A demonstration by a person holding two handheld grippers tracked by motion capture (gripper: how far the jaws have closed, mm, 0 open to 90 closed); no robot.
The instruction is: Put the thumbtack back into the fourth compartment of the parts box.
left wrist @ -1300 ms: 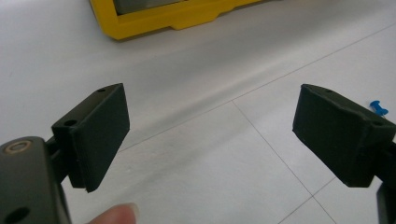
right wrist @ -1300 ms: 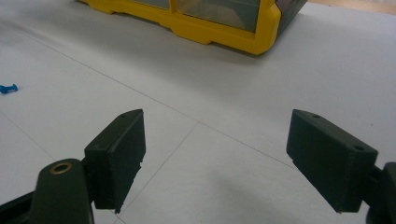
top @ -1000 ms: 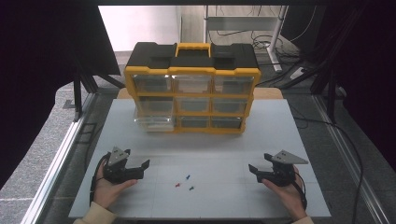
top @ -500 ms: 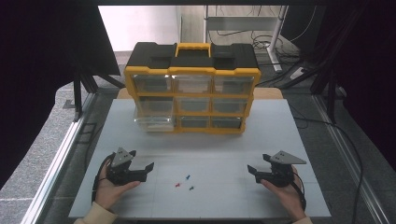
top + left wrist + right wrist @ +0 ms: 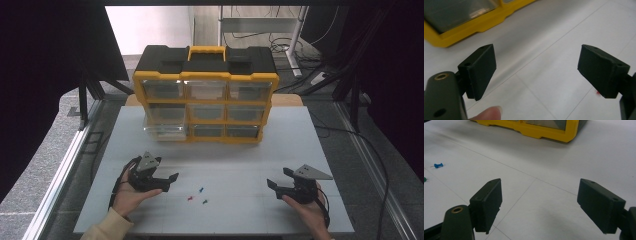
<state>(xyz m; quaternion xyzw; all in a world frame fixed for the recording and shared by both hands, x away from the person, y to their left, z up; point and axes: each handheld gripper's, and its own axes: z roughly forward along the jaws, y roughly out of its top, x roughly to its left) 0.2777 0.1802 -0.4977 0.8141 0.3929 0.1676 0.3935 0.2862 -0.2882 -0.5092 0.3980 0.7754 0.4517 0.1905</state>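
Three small push pins lie on the white table between my hands: blue (image 5: 201,190), red (image 5: 190,198) and green (image 5: 205,202). My left gripper (image 5: 169,182) is open just left of them, low over the table and holding nothing. In the left gripper view its jaws (image 5: 536,70) stand wide apart, with the red pin (image 5: 597,93) peeking out beside the right jaw. My right gripper (image 5: 277,179) is open and empty, well to the right of the pins. The right gripper view (image 5: 539,202) has the blue pin (image 5: 438,165) and green pin (image 5: 424,179) at its far left.
A yellow and black drawer organizer (image 5: 206,75) stands at the back middle of the table (image 5: 300,150), and its bottom-left clear drawer (image 5: 164,131) is pulled out a little. Its yellow base shows in the gripper views (image 5: 474,27) (image 5: 536,130). Metal rails run along both table sides.
My left gripper has slid a little to the right, toward the pins, still open. The right gripper has hardly moved.
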